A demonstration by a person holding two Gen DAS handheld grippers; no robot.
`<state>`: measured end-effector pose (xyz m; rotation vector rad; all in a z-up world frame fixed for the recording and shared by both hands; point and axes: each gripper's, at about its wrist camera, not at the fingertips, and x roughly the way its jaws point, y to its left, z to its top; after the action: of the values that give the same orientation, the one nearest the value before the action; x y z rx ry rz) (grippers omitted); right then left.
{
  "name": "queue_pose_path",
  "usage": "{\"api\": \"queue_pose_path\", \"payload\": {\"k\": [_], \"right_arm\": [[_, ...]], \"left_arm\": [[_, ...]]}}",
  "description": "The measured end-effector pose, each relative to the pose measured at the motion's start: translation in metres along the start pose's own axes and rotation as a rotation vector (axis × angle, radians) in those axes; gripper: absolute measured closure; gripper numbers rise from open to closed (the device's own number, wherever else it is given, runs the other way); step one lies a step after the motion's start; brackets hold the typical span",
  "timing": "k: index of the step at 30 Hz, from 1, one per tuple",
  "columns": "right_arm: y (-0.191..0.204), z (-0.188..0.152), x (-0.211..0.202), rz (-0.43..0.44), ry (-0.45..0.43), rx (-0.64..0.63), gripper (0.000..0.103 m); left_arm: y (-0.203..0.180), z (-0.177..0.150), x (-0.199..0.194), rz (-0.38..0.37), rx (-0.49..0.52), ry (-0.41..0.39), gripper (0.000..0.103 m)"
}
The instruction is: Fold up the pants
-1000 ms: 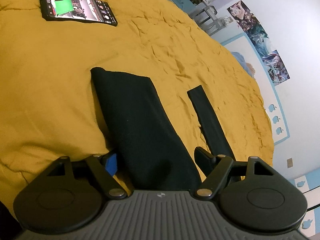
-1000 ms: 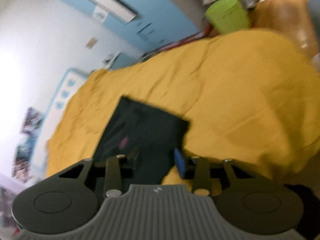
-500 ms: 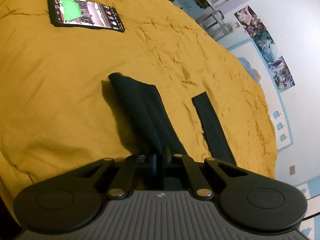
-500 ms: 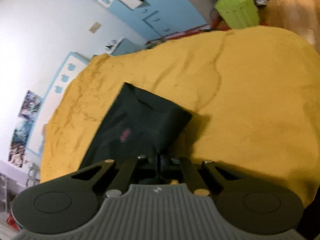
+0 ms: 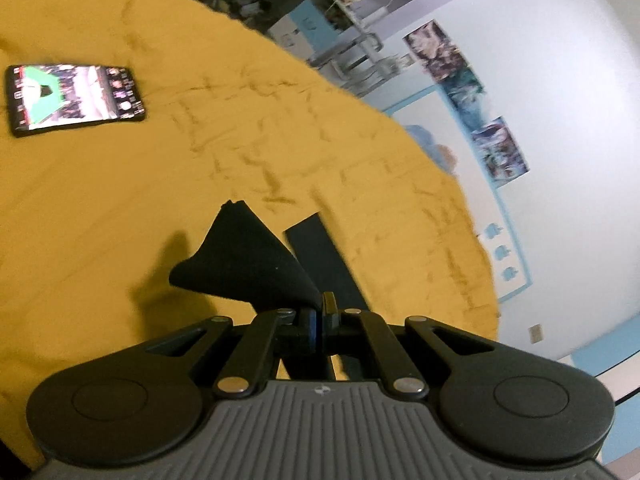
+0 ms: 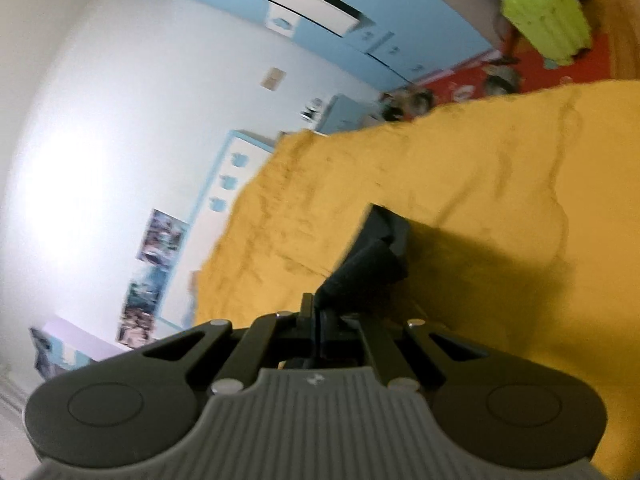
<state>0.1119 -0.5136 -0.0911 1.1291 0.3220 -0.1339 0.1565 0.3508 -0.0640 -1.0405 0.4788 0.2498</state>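
The left hand-held gripper (image 5: 319, 312) pinches a bunched fold of the black pants (image 5: 256, 264), raised just ahead over the yellow bed (image 5: 100, 208). The right hand-held gripper (image 6: 316, 320) likewise clamps pants cloth. A phone (image 5: 74, 98) lies far ahead-left.

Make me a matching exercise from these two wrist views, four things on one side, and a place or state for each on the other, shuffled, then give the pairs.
Things:
1. pants
2. phone
3. bin
4. left gripper

Place or state:
A. lime green, on the floor beyond the bed
B. shut on black cloth
C. black, partly lifted off the yellow bedspread
D. lying flat, screen lit

Pairs: 1-C, 2-D, 3-A, 4-B
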Motion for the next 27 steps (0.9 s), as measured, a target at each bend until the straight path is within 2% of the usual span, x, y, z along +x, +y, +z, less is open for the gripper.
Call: {"api": "queue_pose_path", "payload": {"k": [6, 12, 18, 19, 24, 27], "right_arm": [[-0.02, 0.004, 0.013, -0.07, 0.021, 0.059, 0.103], [-0.016, 0.015, 0.042, -0.037, 0.02, 0.067, 0.103], [-0.009, 0.036, 0.086, 0.008, 0.008, 0.112, 0.103], [-0.01, 0.042, 0.109, 0.004, 0.015, 0.133, 0.103], [-0.014, 0.052, 0.173, -0.017, 0.034, 0.192, 0.103], [-0.015, 0.056, 0.21, -0.031, 0.042, 0.198, 0.103]], "left_arm": [[0.005, -0.002, 0.033, 0.065, -0.006, 0.05, 0.102], [-0.021, 0.008, 0.065, 0.059, 0.044, 0.052, 0.102], [-0.057, 0.024, 0.113, 0.053, 0.023, 0.075, 0.102], [-0.061, 0.026, 0.122, 0.061, 0.024, 0.078, 0.102], [-0.079, 0.034, 0.177, 0.126, 0.017, 0.117, 0.102], [-0.087, 0.036, 0.217, 0.191, 0.026, 0.142, 0.102]]}}
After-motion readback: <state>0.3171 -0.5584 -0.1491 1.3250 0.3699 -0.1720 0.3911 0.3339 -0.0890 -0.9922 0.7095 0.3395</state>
